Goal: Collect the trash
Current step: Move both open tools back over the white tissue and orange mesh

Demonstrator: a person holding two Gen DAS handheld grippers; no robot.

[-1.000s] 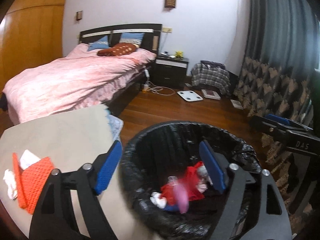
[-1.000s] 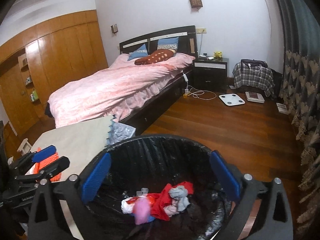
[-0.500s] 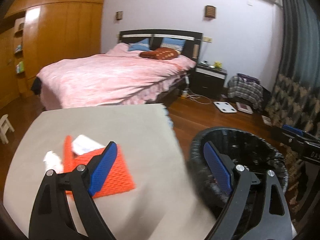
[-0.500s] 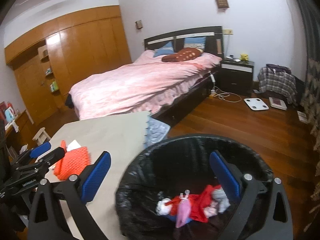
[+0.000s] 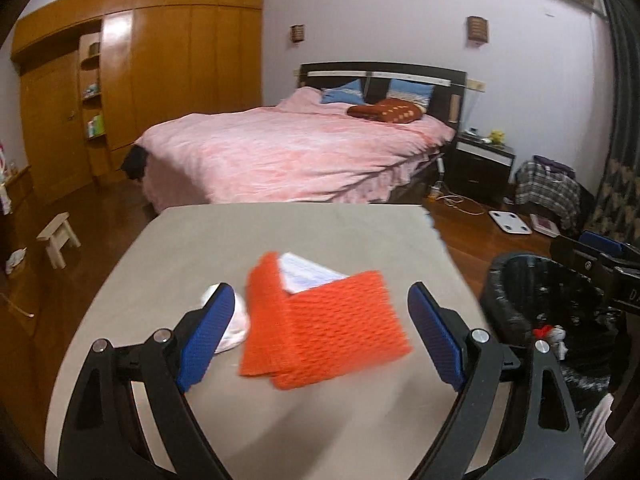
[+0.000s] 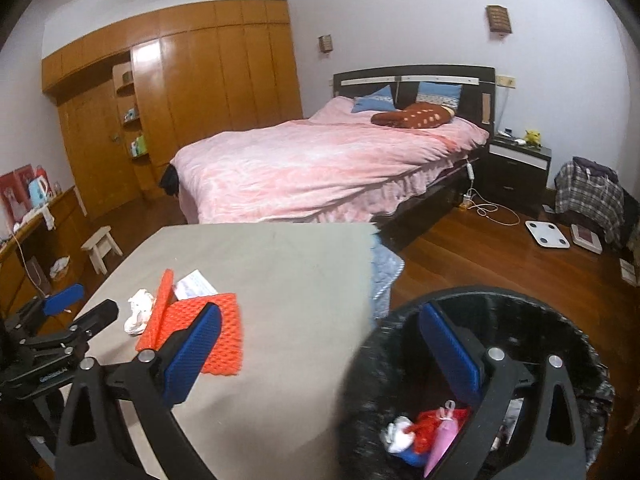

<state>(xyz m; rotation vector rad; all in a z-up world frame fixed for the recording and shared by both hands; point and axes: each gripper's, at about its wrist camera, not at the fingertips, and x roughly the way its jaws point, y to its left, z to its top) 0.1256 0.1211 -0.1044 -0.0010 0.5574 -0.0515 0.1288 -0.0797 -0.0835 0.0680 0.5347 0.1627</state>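
Both grippers have swung away from the bin [image 6: 472,392]; the left gripper [image 5: 320,336], jaws spread and empty, now frames the orange foam net [image 5: 332,340] on the counter [image 5: 360,420]; the right gripper [image 6: 320,356] is also spread.

The orange net mat [image 5: 324,330] looks blurry. It covers part of the white paper [image 5: 306,274]. The left gripper's blue pad hides part of the white tissue [image 5: 234,326]. The black bin [image 6: 516,380] is fuzzy and cut off at the bottom edge.

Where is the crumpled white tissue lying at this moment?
The crumpled white tissue lies on the grey table, just left of the orange foam mesh in the right wrist view; in the left wrist view it is partly behind a blue finger pad.
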